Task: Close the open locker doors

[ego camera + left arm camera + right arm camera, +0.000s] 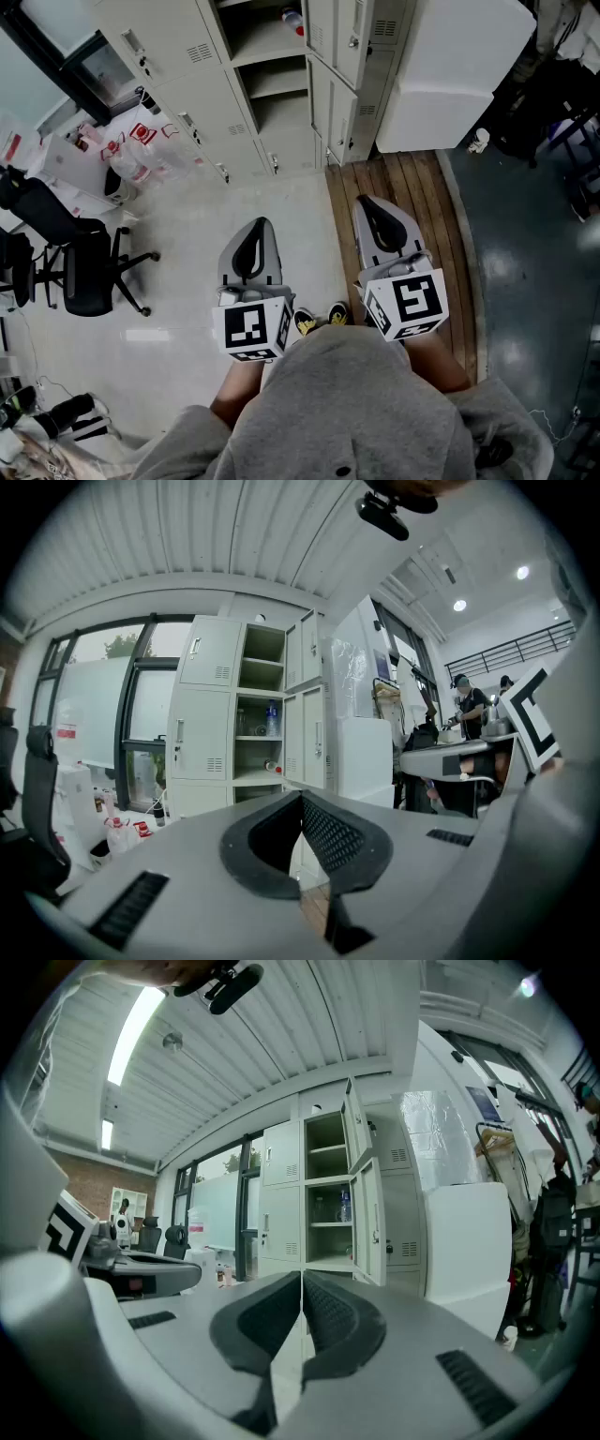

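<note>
Head view: the lockers [202, 84] stand far, their tops cut off. The open doors [339, 94] are upright on the right, their edges pointing near. The left gripper [257, 225] and right gripper [367, 202] are well apart from them.
Left gripper view: jaws pressed together, empty.
Right gripper view: jaws pressed together, empty; the shelf contents are too small to tell.

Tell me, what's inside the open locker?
In the open locker: shelves, a bottle standing on one, a red-capped bottle lying on the shelf below. The left gripper covers the lowest part.
</note>
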A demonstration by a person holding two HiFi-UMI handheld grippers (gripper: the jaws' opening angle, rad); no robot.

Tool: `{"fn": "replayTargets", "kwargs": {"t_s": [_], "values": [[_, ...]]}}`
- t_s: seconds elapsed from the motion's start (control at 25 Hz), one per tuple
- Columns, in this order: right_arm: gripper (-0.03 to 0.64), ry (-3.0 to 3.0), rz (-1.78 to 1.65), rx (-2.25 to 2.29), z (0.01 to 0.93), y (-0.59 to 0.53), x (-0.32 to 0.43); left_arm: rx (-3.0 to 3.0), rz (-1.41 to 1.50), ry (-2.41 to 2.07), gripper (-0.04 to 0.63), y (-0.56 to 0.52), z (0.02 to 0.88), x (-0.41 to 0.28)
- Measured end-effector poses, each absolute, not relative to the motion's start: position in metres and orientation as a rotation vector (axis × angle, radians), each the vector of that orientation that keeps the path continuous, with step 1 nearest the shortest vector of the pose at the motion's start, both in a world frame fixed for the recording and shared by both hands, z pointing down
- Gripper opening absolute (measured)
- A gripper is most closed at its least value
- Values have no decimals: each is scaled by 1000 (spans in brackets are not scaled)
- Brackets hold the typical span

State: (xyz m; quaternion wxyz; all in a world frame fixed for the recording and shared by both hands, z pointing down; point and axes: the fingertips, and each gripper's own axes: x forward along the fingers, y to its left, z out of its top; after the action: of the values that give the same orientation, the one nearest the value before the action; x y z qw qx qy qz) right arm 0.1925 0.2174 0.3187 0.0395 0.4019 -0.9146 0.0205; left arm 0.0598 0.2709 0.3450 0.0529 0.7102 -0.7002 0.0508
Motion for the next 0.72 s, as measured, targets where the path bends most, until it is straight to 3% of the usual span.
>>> {"fn": "replayTargets", "kwargs": {"t_s": [0.72], "values": [[28,-2818,135,1300,317,206,172,2124,135,-2168,9,265,340,17]]}}
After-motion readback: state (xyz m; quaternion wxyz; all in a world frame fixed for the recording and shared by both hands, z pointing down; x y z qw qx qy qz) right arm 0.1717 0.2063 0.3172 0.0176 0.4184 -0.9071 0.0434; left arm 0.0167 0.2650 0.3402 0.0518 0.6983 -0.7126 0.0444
